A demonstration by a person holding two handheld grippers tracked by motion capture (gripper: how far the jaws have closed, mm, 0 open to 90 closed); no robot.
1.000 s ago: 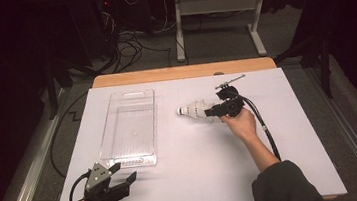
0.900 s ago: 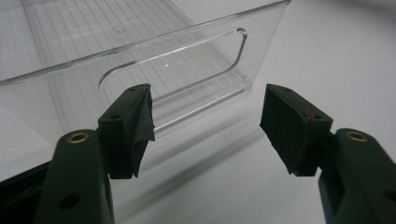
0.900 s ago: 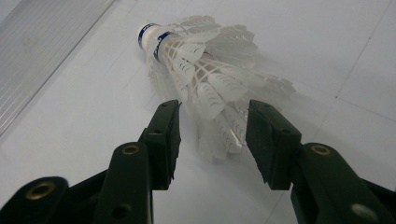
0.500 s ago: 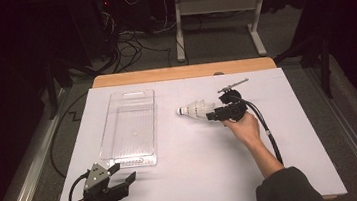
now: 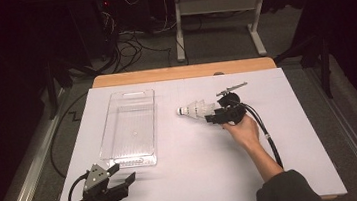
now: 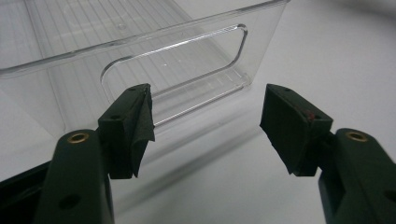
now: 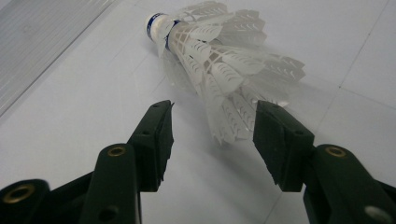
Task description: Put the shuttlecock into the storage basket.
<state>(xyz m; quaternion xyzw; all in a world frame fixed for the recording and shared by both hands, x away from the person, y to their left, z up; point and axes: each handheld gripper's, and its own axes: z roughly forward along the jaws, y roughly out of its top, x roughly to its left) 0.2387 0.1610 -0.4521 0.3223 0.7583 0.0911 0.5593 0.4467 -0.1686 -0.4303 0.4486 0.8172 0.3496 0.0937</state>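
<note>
A: We find the shuttlecock (image 5: pixel 195 111) lying on its side on the white table (image 5: pixel 290 134), to the right of the clear plastic bin (image 5: pixel 130 128) and apart from it, its cork end pointing toward the bin. The right gripper (image 5: pixel 214 114) sits at the feather end. Its jaws have just been opening and stand apart, with the tips of the feather skirt between them; in the right gripper view (image 7: pixel 212 140) neither pad presses on the feathers.

B: And the left gripper (image 5: pixel 124 179)?

A: Jaws spread, nothing between them. It rests near the bin's near end; the left gripper view (image 6: pixel 208 126) looks at the handle cutout in the bin's end wall.

B: What do we flag as risks?

A: First, the skirt. We judge that closing hard on the feathers would crush or bend them, and a light pinch on the tips alone could let the shuttlecock swing or slip on its way toward the bin.

B: Anything else?

A: The shuttlecock is light and round-sided. A jaw nudging it off-centre could roll it farther from the bin. We also note that the bin is free-standing, so a knock against its wall could shift it.
</note>
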